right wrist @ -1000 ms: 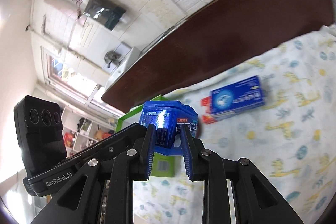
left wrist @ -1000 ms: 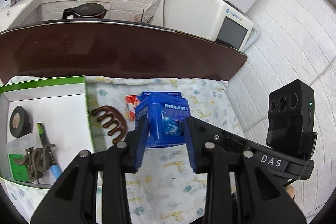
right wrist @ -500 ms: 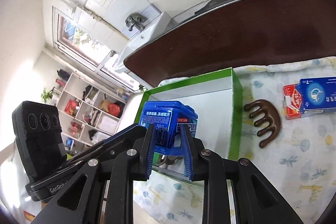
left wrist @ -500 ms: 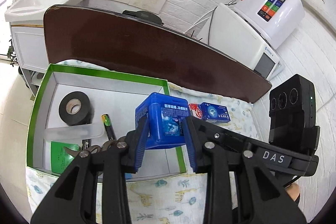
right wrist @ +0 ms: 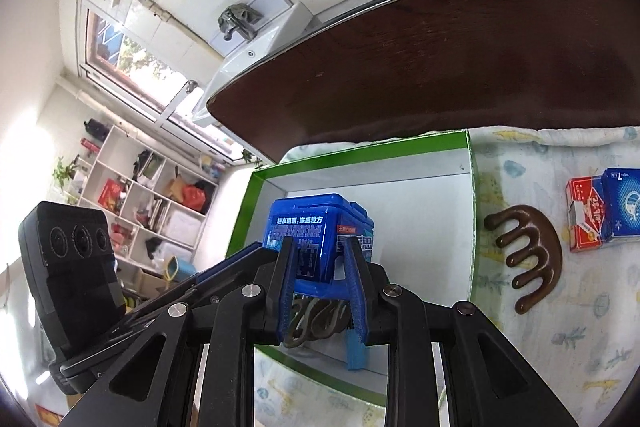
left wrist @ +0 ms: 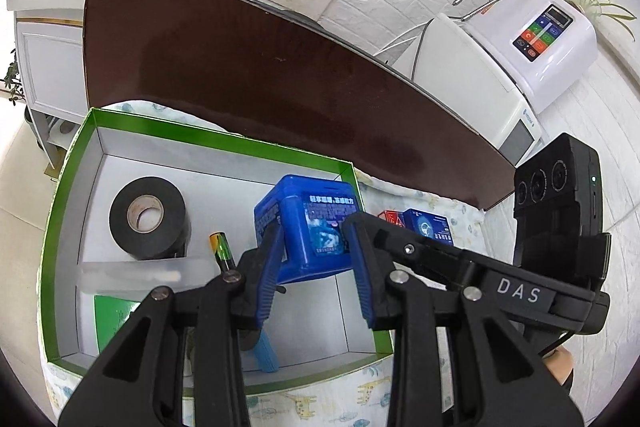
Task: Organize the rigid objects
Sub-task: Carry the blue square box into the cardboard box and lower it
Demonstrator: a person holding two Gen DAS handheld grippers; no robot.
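I am holding the blue tub [left wrist: 308, 227] with both tools at once: the left gripper [left wrist: 316, 259] is clamping its sides, and the right gripper [right wrist: 320, 279] is pinching it from the other hand's side. The tub is hanging upright over the green box [left wrist: 64, 187], toward the box's right wall, and I cannot tell whether its base is touching the white floor. Inside the box I am seeing a roll of black tape [left wrist: 148, 215] at the left, a clear strip [left wrist: 144, 273] lying in front of it, and a marker [left wrist: 222, 249] just left of the tub. From the right wrist view, a brown comb [right wrist: 528, 259] is lying on the patterned cloth [right wrist: 580, 327] just outside the box, with a red carton [right wrist: 582, 219] and a blue carton [right wrist: 622, 207] touching each other farther right.
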